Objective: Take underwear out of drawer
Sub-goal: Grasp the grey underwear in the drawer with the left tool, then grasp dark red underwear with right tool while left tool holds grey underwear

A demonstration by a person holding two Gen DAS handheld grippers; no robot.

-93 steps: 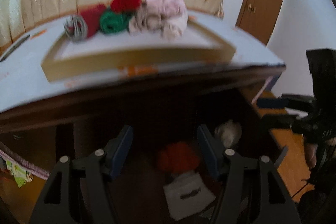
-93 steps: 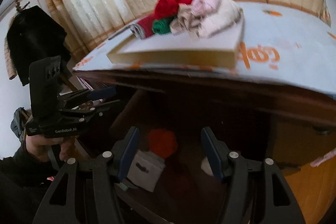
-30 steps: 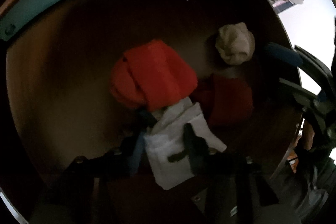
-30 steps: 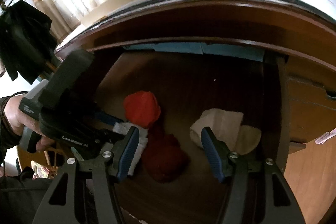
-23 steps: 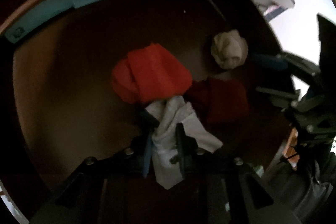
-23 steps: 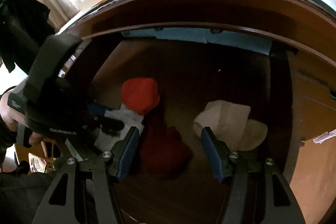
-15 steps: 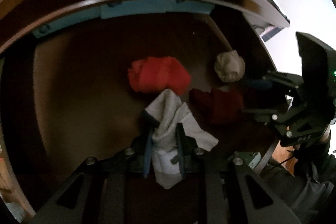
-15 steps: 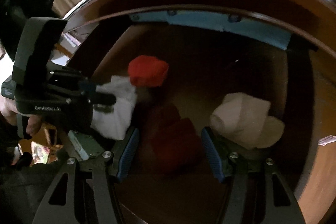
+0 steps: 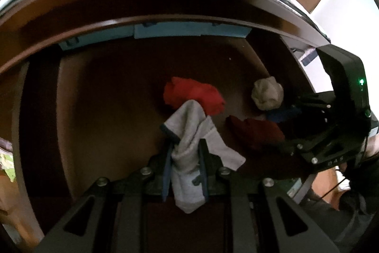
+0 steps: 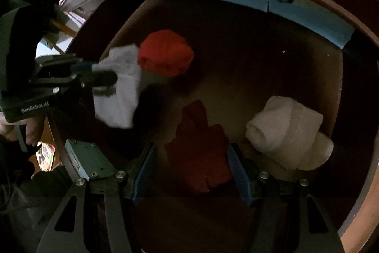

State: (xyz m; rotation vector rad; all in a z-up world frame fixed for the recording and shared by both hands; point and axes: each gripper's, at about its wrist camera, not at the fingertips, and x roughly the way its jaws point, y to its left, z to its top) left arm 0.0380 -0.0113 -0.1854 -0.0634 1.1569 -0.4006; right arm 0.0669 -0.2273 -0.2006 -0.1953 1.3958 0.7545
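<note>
Inside the open drawer (image 10: 308, 13), at its left side, a folded grey piece of underwear (image 9: 189, 153) is pinched between the narrowed fingers of the left gripper (image 9: 184, 172) and hangs clear of the wooden floor, as the right wrist view also shows (image 10: 118, 89). Just beyond it, a bright red bundle (image 10: 165, 56) lies on the floor, untouched. Further right, a dark red piece (image 10: 199, 153) lies between the widely spread fingers of the right gripper (image 10: 191, 172), which are not yet closed on it. At the far right, 1 cream roll (image 10: 286, 134) rests near the side wall. The step in hand is judged to be the lifting out of the grey piece. Next, the left gripper would need to be raised over the front edge, and the right fingers closed on the dark red piece, with enough depth that cloth is caught rather than skimmed.
</note>
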